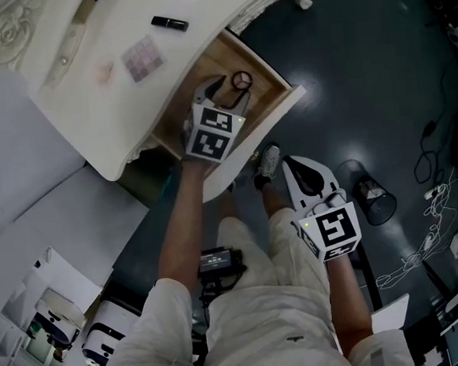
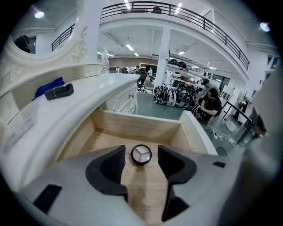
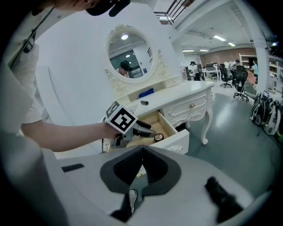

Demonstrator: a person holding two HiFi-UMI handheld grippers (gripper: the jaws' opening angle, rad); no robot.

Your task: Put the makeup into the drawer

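**Compact in the drawer, more makeup left on the bench**

Head view: my left gripper (image 1: 234,91) hangs over the open drawer (image 1: 279,95), and the round compact (image 1: 241,80) lies on the drawer floor at its tips. A black tube (image 1: 169,23) and a small palette (image 1: 142,57) sit on the bench (image 1: 72,92), so I judge the job unfinished.

Left gripper view: the fingers (image 2: 108,170) stand apart, released, with the compact in the gap and touching neither. If I pull out crooked, one finger could clip it and send it skidding, or catch the drawer wall.

Right gripper view: the right gripper (image 3: 142,152) is clenched on nothing, well away from the bench. Reaching for the tube like that would roll it off the edge
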